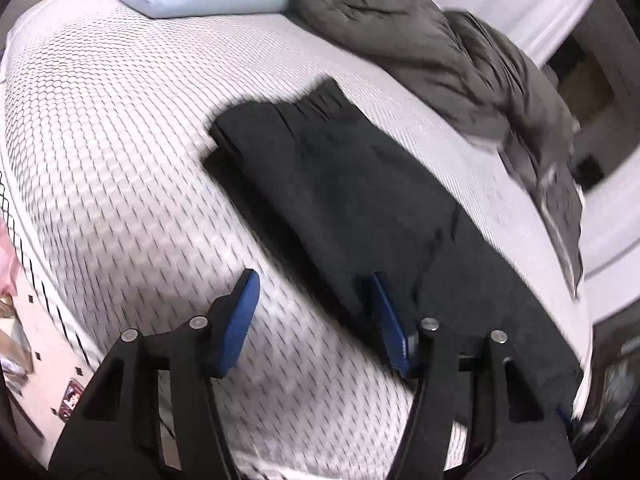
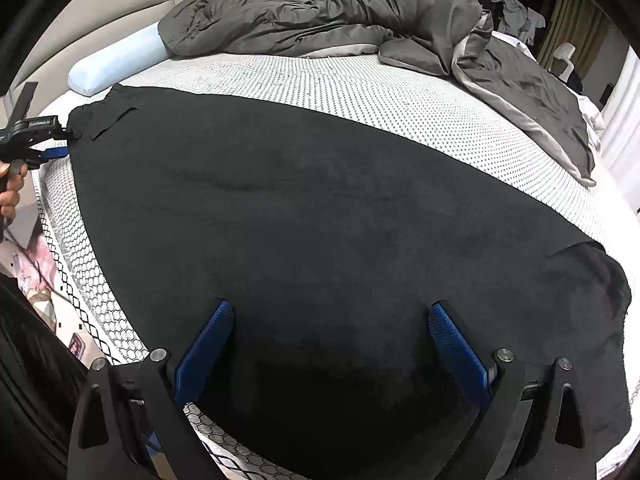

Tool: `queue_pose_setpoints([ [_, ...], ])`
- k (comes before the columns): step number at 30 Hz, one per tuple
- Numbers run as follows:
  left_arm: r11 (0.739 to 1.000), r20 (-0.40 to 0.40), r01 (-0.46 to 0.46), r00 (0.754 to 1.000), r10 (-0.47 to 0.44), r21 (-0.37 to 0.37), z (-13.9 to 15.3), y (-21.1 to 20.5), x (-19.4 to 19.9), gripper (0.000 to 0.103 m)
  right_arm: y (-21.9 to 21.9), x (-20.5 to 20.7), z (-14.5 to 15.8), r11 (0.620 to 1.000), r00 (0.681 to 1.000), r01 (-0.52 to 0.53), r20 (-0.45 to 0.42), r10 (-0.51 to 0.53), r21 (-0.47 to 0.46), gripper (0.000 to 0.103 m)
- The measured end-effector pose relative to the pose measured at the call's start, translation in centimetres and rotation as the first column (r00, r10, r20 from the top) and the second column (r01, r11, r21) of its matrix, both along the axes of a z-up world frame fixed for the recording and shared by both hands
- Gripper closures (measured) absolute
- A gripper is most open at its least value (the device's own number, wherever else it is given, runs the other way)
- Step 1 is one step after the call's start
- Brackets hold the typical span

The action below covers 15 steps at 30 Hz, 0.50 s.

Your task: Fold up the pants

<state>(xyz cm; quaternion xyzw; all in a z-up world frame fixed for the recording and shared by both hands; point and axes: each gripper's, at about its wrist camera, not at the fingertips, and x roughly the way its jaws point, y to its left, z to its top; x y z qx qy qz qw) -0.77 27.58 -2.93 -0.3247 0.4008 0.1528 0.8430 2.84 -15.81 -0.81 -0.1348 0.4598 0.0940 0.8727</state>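
Black pants point(image 1: 340, 184) lie flat along the near side of the white patterned mattress point(image 1: 120, 140). Their waistband end points toward the pillow. My left gripper point(image 1: 314, 276) hovers open over the pants' near edge: one blue pad is above the mattress, the other above the cloth, and nothing is pinched between them. In the right wrist view the pants point(image 2: 300, 200) fill the middle. My right gripper point(image 2: 331, 305) stands wide open just above them, gripping nothing. The left gripper point(image 2: 66, 142) shows at the far left, beside the waistband corner.
A crumpled grey duvet point(image 2: 320, 12) covers the far side of the bed. A light blue pillow point(image 2: 116, 64) lies at the head end, near the headboard. The mattress edge drops to a cluttered floor point(image 1: 24, 360) on the left. A person's hand point(image 2: 10, 196) holds the left gripper.
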Motion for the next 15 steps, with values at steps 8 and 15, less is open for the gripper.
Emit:
queue_pose_setpoints([
  [8, 0.998, 0.066, -0.024, 0.998, 0.02, 0.064, 1.0, 2.1, 2.1, 0.094, 0.2, 0.1, -0.1, 1.0, 1.0, -0.001, 0.003, 0.001, -0.008, 0.003],
  [15, 0.992, -0.046, -0.033, 0.998, 0.039, 0.122, -0.1, 1.9, 3.2, 0.056, -0.6, 0.1, 0.2, 1.0, 1.0, 0.024, 0.008, -0.024, -0.003, 0.003],
])
